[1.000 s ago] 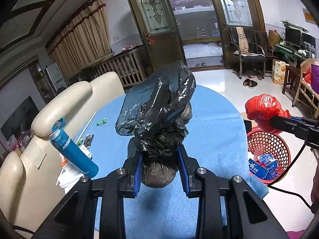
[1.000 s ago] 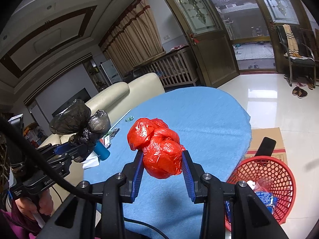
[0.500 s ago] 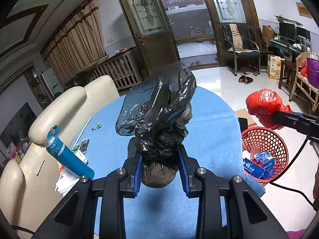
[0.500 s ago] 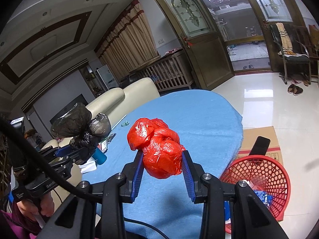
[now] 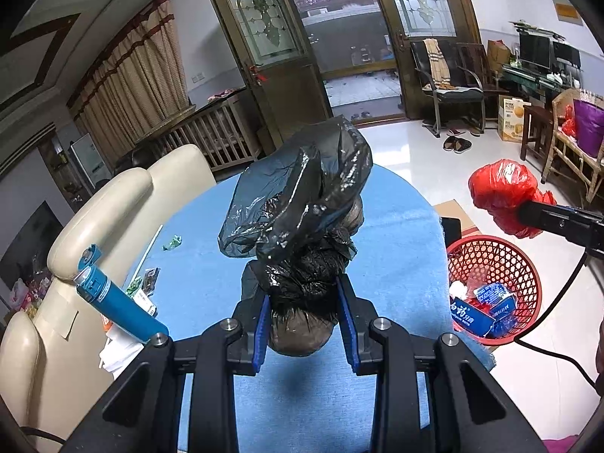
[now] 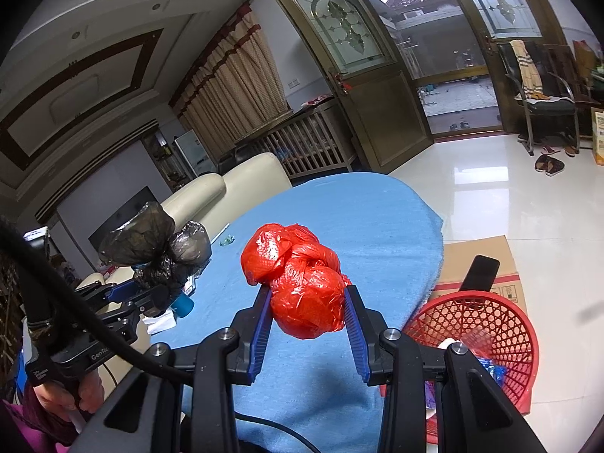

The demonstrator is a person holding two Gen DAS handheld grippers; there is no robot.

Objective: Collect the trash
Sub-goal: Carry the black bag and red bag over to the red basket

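— Status on both hands?

— My left gripper (image 5: pixel 304 311) is clamped on the knotted black bag (image 5: pixel 298 226), held up over the blue counter (image 5: pixel 396 249). My right gripper (image 6: pixel 307 324) is clamped on the red bag (image 6: pixel 298 287), nearer the red basket (image 6: pixel 487 324).

— Why carried high?

— Probably to clear the counter edge before dropping them in. The basket looks part full; contents unclear.

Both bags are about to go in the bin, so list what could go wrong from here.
1. The red basket sits on the floor past the table's edge; the red bag in the right hand-held gripper may drop short.
2. The black bag in the left hand-held gripper is pinched low, so its loose top could snag.
3. The basket already holds packaging, so bags may roll off.
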